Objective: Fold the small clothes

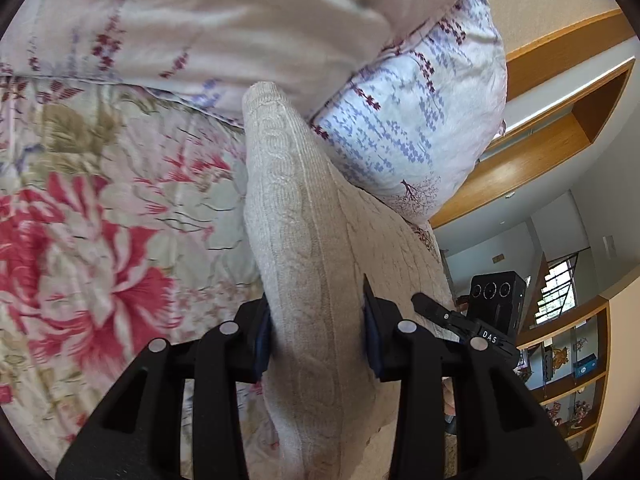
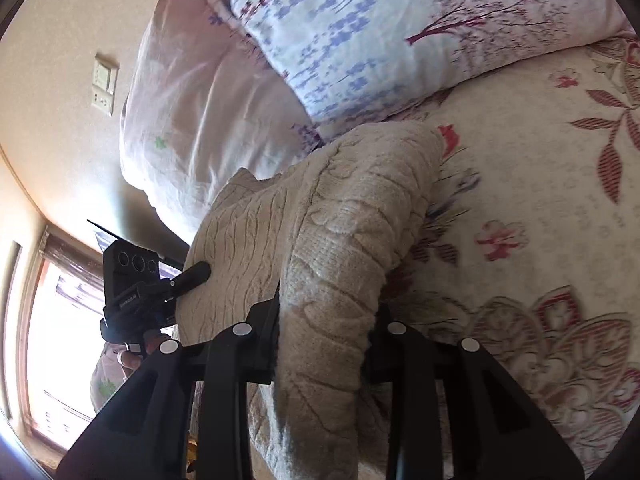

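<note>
A beige cable-knit sweater is held up over the floral bedspread. My left gripper is shut on a thick fold of it, which runs up between the jaws. In the right wrist view my right gripper is shut on another bunched part of the same sweater. The sweater spans between the two grippers. The right gripper with its camera shows in the left wrist view, and the left gripper shows in the right wrist view, each touching the sweater's far edge.
Two pillows lie at the head of the bed: a pale pink one and a white one with blue and purple print. Wooden shelves and a wall stand to the right; a bright window is to the left.
</note>
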### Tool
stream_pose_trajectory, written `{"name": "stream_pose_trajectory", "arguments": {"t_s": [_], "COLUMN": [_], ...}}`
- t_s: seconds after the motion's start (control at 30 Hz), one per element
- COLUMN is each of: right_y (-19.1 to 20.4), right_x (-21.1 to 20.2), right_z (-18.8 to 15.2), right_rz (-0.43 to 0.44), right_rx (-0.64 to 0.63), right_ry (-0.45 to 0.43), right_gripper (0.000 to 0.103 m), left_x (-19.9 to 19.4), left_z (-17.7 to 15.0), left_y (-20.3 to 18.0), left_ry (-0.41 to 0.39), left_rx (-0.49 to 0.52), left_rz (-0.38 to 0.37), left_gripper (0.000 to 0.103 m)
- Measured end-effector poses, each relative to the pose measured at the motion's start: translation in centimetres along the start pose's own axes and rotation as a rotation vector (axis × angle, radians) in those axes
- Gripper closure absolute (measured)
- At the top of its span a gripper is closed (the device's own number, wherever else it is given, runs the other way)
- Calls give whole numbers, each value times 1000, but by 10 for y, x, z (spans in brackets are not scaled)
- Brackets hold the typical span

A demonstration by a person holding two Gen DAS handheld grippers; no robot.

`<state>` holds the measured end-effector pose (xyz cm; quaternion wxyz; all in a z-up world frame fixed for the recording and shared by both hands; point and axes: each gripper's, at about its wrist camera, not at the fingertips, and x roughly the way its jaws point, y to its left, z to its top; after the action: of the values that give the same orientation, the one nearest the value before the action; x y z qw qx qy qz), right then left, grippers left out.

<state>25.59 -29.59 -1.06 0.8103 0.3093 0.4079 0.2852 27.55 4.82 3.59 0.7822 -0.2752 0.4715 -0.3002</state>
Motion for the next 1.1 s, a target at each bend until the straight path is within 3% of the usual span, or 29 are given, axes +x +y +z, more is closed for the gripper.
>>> {"name": "stream_pose_trajectory", "arguments": {"t_s": [0.13, 0.23, 0.3, 0.37, 0.43, 0.57, 0.6, 0.63, 0.7, 0.73, 0.87, 1.1], "right_y": [7, -3, -2, 1, 2, -11, -11, -11, -7, -3, 2, -2], "right_x": [30, 30, 29, 21, 8, -10, -8, -6, -1, -1, 3, 20], "right_z": [-17, -23, -21, -17, -13, 2, 5, 7, 7, 8, 9, 9], "right_rz": [-35, -4, -14, -33, -29, -36, -43, -51, -72, -105, -235, -364], "right_rx": [0, 80, 66, 58, 54, 103, 105, 97, 66, 39, -10, -30], "right_ry": [15, 5, 18, 25, -30, -108, -106, -103, -103, -122, -144, -102], "right_gripper": [74, 72, 68, 58, 50, 50, 56, 72, 90, 93, 94, 93], "left_x": [-7, -5, -3, -8, -20, -42, -42, -39, -31, -26, -5, 25], "left_z": [-8, -15, -15, -14, -14, -24, -28, -32, -42, -46, -54, -55], "left_y": [38, 61, 54, 44, 30, -10, -20, -31, -48, -54, -64, -69], "left_ry": [23, 5, -1, -16, -73, -204, -210, -209, -199, -187, -142, -82], "left_rx": [-87, -146, -111, -63, 15, 209, 257, 307, 391, 421, 483, 541], "left_rz": [30, -43, -9, 37, 106, 181, 195, 210, 234, 241, 295, 429], "left_gripper": [65, 61, 56, 52, 50, 37, 36, 36, 34, 34, 34, 37]}}
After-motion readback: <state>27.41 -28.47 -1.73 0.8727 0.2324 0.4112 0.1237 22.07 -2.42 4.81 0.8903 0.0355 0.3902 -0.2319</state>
